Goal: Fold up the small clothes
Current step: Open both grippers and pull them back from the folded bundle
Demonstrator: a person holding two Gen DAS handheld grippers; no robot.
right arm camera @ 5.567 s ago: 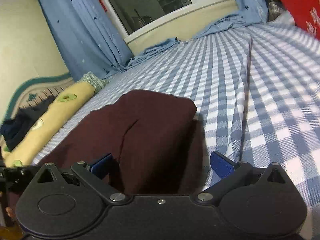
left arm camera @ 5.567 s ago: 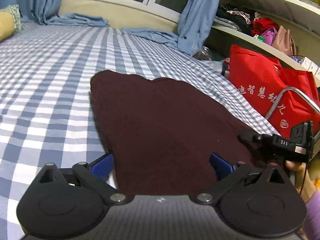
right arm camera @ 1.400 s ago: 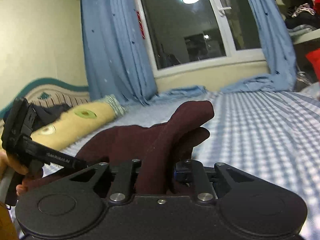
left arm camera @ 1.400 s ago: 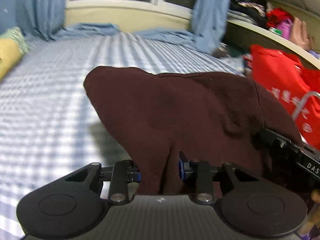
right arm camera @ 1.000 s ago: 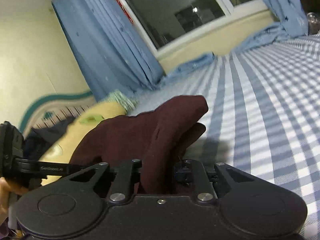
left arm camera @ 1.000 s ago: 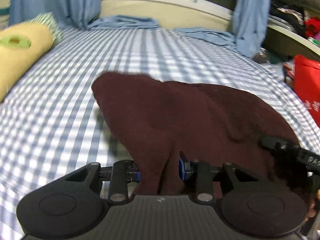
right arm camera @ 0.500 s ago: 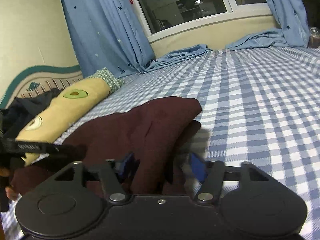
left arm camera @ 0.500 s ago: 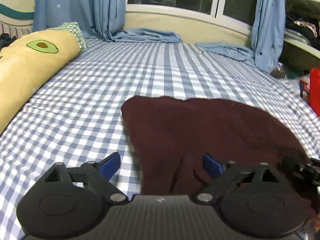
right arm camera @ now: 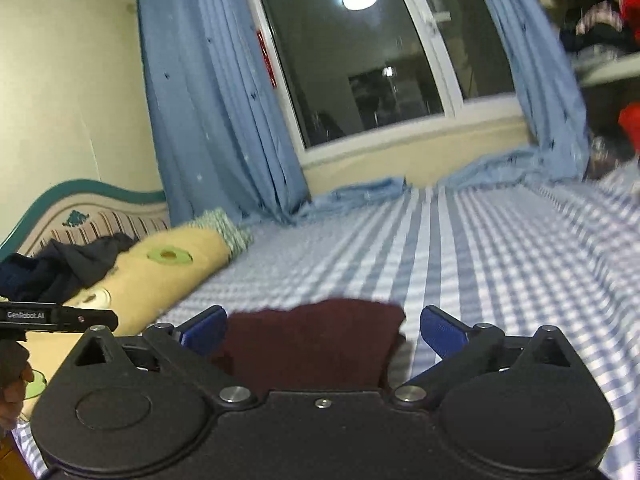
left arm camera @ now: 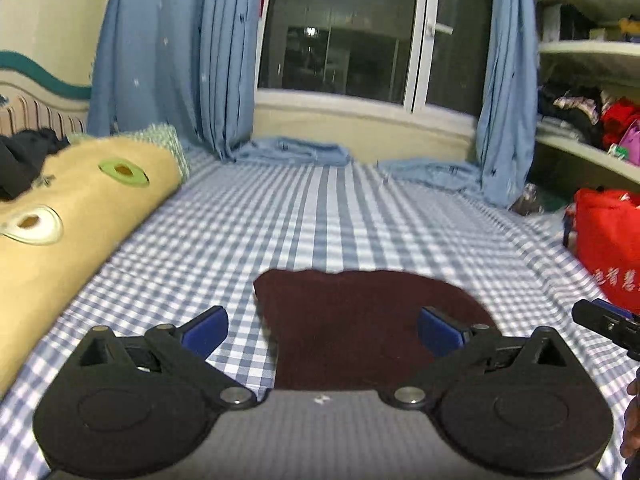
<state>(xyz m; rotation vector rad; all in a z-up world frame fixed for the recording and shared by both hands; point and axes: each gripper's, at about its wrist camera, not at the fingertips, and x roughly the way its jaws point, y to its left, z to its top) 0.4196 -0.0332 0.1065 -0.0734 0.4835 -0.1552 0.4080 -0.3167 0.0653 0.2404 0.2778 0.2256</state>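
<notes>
Left gripper [left arm camera: 322, 330], right gripper [right arm camera: 322, 330]: jaws just opened wide, nothing grasped. Maroon garment [left arm camera: 360, 320]: flat on checked bedsheet [left arm camera: 320, 220], just ahead, released. Yellow avocado-print bolster [left arm camera: 72, 220], left. Red bag [left arm camera: 608, 240], right. Blue curtains [left arm camera: 180, 60], window [left arm camera: 340, 32] beyond.

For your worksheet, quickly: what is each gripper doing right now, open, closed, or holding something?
Left gripper: open, jaws just opened, holding nothing.
Right gripper: open, jaws just opened, maroon garment released.

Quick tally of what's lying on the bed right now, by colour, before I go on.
Maroon garment: 1
Yellow avocado-print bolster: 1
Dark clothes pile: 1
Total: 3
</notes>
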